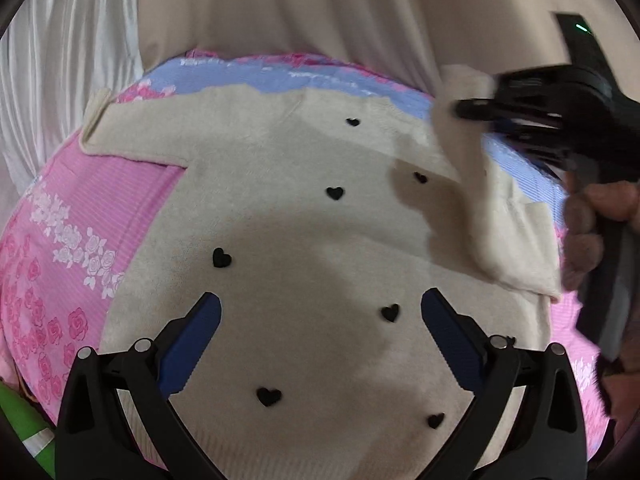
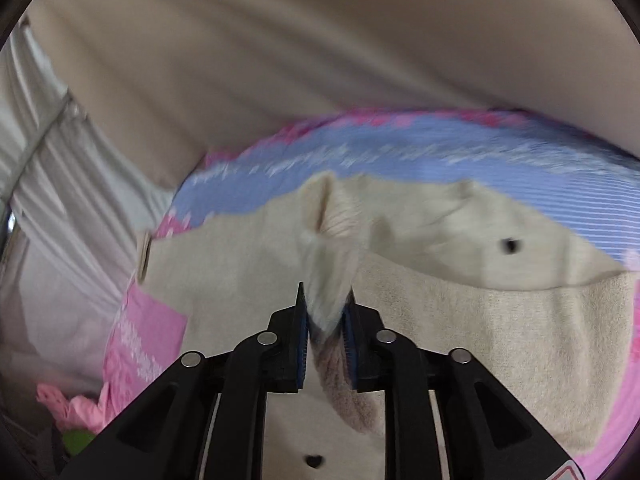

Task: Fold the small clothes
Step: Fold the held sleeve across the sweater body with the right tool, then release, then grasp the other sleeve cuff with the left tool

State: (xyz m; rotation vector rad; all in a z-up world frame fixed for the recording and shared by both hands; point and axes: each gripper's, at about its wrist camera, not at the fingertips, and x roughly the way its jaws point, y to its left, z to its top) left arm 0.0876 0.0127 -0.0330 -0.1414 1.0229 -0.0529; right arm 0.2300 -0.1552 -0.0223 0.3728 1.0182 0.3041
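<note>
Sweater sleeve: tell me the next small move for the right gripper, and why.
Probably carry the sleeve further across the sweater body and lay it flat. The right gripper has its jaws pinched on the lifted sleeve, while the left gripper hangs open above the spread body on the bedsheet.

Your left claw (image 1: 320,316) hovers with its blue-padded fingers (image 1: 198,344) spread wide apart. Your right claw (image 2: 326,316) is clamped, fingers pressed close together, your bare hand (image 1: 600,216) gripping its handle.
</note>
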